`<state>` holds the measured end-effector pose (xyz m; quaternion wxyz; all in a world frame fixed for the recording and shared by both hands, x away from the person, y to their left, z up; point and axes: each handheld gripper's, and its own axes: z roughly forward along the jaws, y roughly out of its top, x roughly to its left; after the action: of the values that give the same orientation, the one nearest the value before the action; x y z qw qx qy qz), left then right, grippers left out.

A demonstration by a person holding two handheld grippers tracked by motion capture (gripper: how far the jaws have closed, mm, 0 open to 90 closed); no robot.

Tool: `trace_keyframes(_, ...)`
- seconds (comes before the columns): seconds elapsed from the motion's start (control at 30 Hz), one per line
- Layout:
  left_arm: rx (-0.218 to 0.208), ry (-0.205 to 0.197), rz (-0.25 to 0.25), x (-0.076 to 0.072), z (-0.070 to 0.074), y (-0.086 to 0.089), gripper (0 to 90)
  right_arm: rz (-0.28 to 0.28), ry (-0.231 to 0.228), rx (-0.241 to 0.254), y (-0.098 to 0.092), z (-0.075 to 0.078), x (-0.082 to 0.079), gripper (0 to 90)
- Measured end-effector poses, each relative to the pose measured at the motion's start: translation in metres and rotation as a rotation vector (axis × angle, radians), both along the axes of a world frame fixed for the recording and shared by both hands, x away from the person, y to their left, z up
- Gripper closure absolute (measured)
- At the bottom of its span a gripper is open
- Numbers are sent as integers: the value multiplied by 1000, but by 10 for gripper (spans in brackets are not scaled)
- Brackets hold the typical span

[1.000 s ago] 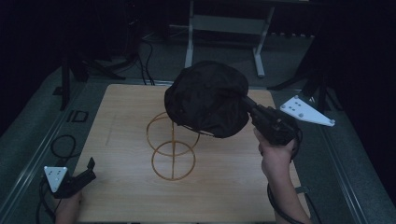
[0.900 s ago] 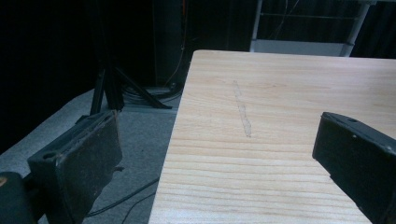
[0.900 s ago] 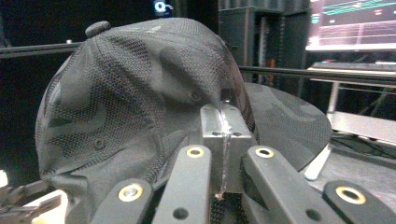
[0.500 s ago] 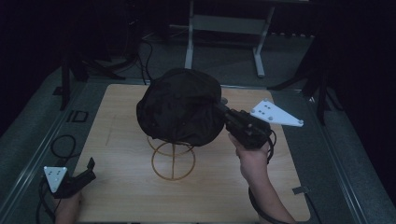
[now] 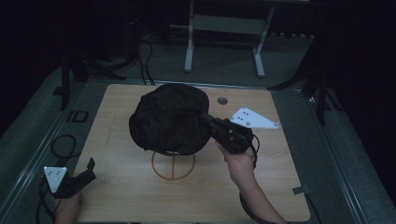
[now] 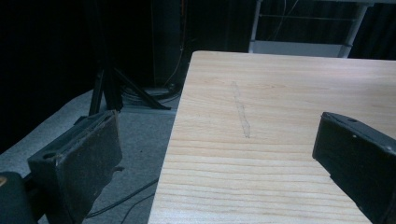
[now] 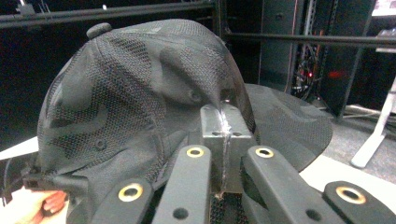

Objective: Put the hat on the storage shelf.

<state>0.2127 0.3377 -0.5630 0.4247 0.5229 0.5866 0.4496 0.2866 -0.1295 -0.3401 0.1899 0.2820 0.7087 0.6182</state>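
Light wooden table in dark room, grey floor around, cables and metal stand legs behind. My left gripper at near-left table corner, jaws spread wide, nothing between. My right gripper pinches black cap, held above gold wire stand mid-table.

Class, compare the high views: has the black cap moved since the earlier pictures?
Yes. The black cap, clamped in the right gripper, has shifted left and down, now over the wire stand.
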Motion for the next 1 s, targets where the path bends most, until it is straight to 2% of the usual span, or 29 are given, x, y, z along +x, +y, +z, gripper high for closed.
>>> trace_keyframes(0.2,1,0,-2,0,0,0,18,16,15,-41,7,-12,3,900)
trace_keyframes(0.4,0,0,-3,0,0,0,18,15,25,-59,8,-19,5,900)
trace_keyframes(0.57,2,-1,-2,0,0,0,18,4,54,-59,2,-27,9,900)
trace_keyframes(0.73,3,-1,0,0,0,0,18,-6,77,-79,-3,-35,12,900)
trace_keyframes(1.0,2,-1,0,0,0,0,18,-12,95,-97,-7,-45,13,900)
